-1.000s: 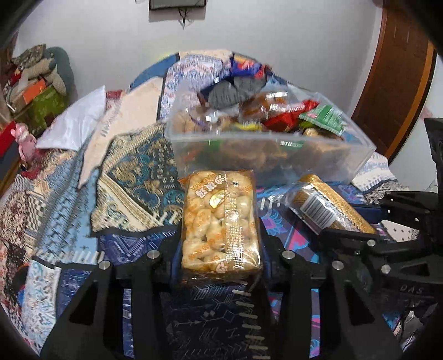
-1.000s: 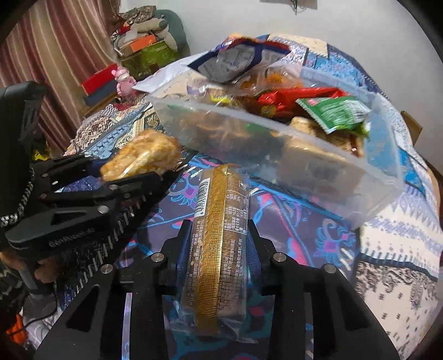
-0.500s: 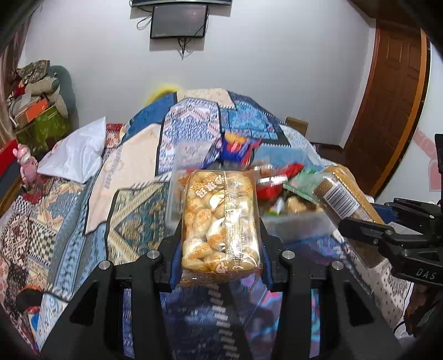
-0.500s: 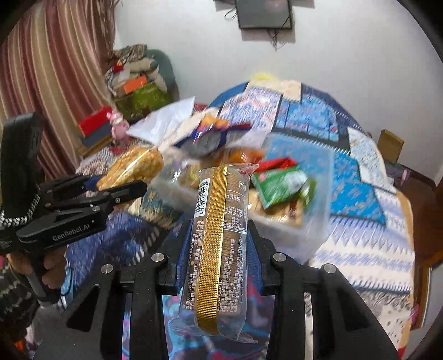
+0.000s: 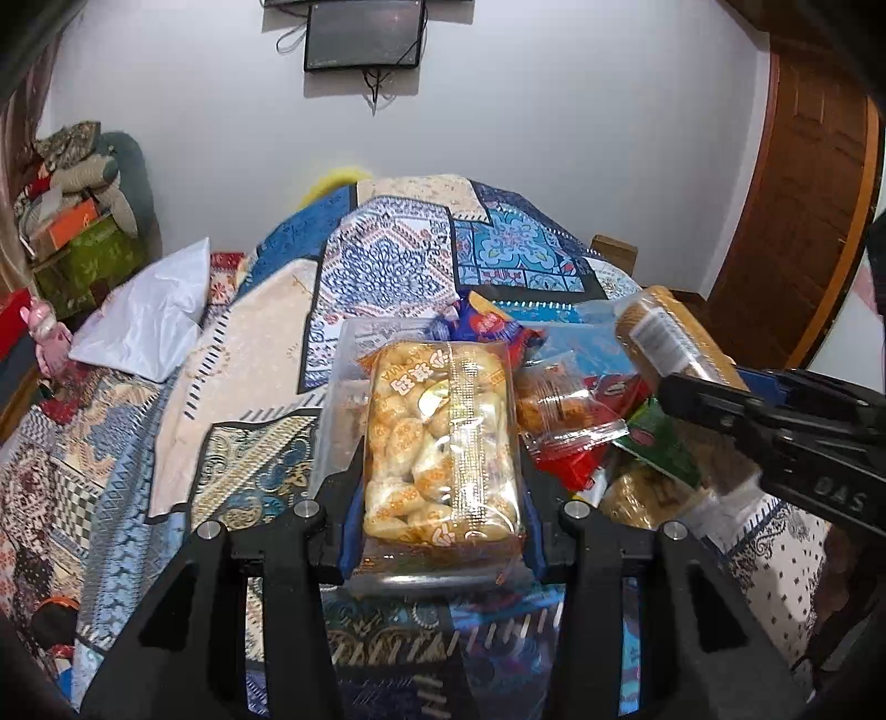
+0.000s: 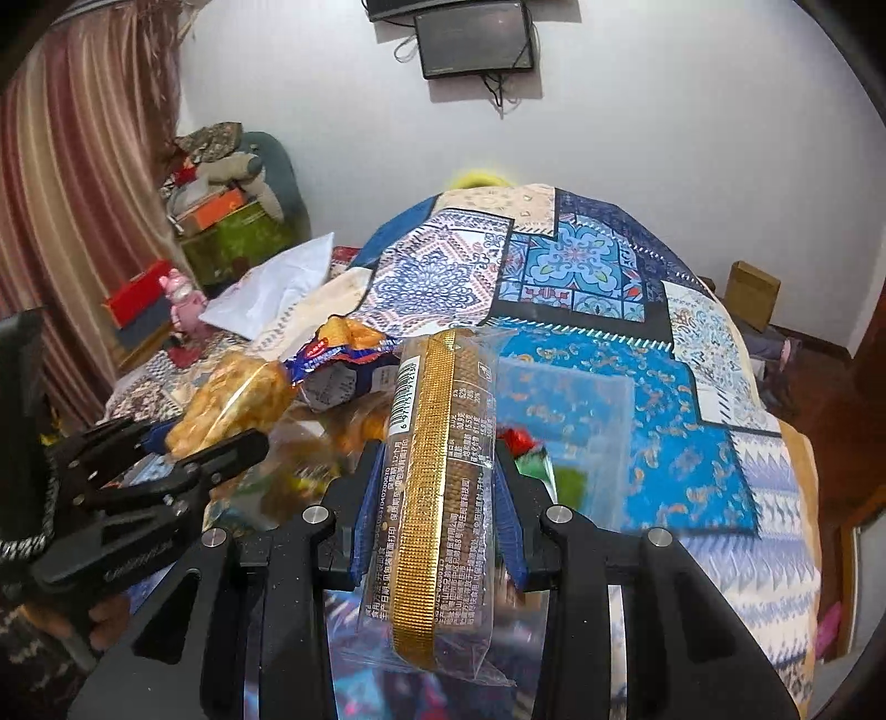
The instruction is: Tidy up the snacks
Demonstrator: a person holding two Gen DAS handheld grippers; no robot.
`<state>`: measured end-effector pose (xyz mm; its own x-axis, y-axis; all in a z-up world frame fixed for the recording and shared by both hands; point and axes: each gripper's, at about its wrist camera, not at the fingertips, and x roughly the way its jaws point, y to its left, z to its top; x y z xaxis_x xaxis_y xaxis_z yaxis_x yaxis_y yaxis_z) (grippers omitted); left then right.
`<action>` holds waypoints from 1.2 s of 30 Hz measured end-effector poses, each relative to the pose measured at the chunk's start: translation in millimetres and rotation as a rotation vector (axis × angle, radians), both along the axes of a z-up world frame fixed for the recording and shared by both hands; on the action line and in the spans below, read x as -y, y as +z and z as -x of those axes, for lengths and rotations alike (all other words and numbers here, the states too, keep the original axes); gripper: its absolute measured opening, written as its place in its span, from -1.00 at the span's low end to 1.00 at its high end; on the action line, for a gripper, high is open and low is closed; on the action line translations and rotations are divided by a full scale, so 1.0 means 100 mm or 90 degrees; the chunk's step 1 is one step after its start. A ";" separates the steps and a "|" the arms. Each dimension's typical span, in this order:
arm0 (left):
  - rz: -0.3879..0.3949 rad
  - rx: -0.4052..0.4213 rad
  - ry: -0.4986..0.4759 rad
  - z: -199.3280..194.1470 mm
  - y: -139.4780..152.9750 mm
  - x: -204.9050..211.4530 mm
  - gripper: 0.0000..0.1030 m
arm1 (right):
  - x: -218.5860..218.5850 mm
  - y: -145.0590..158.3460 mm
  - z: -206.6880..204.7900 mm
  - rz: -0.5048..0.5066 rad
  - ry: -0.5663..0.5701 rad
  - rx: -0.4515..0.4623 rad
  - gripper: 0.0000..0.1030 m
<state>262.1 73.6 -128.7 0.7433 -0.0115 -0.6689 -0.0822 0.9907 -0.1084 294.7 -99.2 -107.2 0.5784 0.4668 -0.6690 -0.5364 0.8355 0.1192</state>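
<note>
Above a bed spread with a blue patchwork quilt, the left gripper is clamped on a clear plastic pack of small golden biscuits, its blue-padded fingers pressing both long sides of the pack. Just behind the pack sits a clear rectangular plastic bin heaped with wrapped snacks, among them a red wrapper and a blue-and-orange snack bag. From the right wrist view, the right gripper is closed around a tall clear-wrapped stack of brown crackers with a gold band, which stands upright between its blue pads; the barcode on the wrapper faces the camera. That cracker pack also shows in the left view, held by the black right gripper over the right side of the bin. The left gripper appears in the right view at the left, with the biscuit pack lifted over the bin's near-left part. The bin's contents are blurred there. A white plastic bag lies on the quilt to the left, well apart from the bin. A dark wall screen hangs above the bed.
</note>
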 end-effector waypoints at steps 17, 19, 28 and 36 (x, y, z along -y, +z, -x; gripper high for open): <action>0.020 -0.007 -0.003 0.13 0.07 -0.01 -0.02 | 0.06 0.04 0.08 0.022 -0.001 -0.003 -0.24; 0.018 0.011 -0.005 0.24 0.21 0.00 -0.02 | 0.11 0.16 0.16 0.015 0.003 0.008 -0.24; 0.013 0.136 -0.005 0.99 1.01 0.15 -0.02 | 0.38 0.82 0.76 -0.050 0.017 0.082 -0.24; -0.012 0.229 0.001 1.66 1.44 0.35 0.42 | 0.61 1.17 1.36 -0.099 0.010 0.157 0.24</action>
<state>96.4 38.6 15.4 0.9312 -0.0001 -0.3644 -0.0437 0.9928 -0.1119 159.0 -159.8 9.8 0.7063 0.5636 -0.4284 -0.5783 0.8084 0.1100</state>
